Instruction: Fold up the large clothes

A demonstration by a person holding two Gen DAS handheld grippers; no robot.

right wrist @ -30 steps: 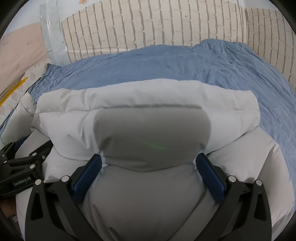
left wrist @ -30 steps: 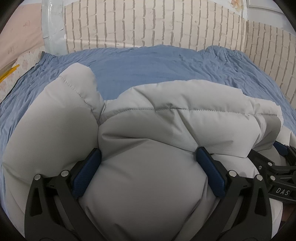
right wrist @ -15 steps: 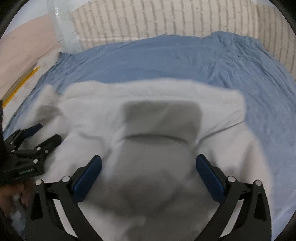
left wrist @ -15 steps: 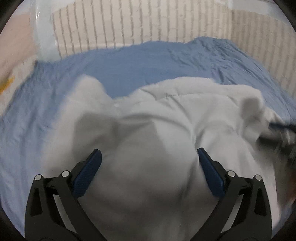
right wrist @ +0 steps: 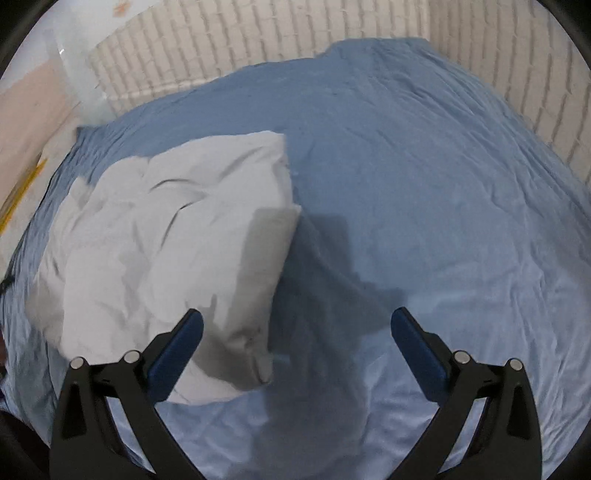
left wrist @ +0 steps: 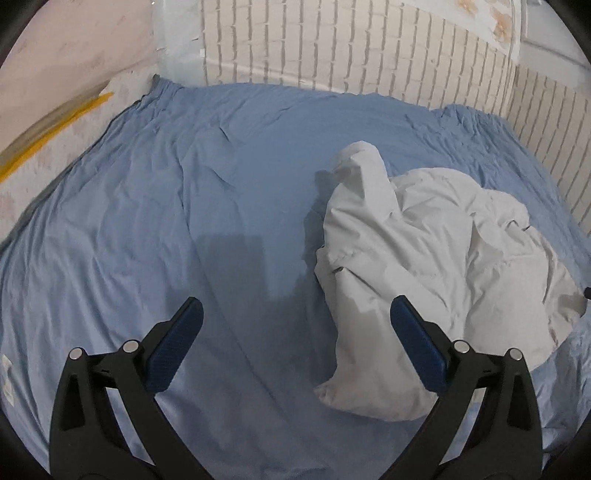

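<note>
Through the left wrist camera I look down on a bed covered by a wrinkled blue sheet (left wrist: 207,206); my left gripper (left wrist: 295,347) hangs above it with its jaws spread wide and nothing between them, the blue pads (left wrist: 173,350) framing bare sheet; the pale grey padded jacket (left wrist: 424,280) lies in a crumpled heap on the right side of this view, resting on the sheet, with one rounded part sticking up at its far end and its near edge just beside the right-hand pad; a shadow falls on the sheet between the jaws; a cream brick-pattern wall (left wrist: 369,55) runs along the far side of the bed, and a pale floor with a yellow stripe (left wrist: 55,129) shows at the far left. Through the right wrist camera I see the same bed from the other side; my right gripper (right wrist: 295,347) also has its jaws wide apart and holds nothing; here the jacket (right wrist: 166,251) lies bunched on the left of the view, its near corner passing behind the left-hand pad (right wrist: 177,350), though I cannot tell whether they touch; the sheet (right wrist: 424,184) spreads bare to the right, and the brick-pattern wall (right wrist: 295,33) curves round behind it.
</note>
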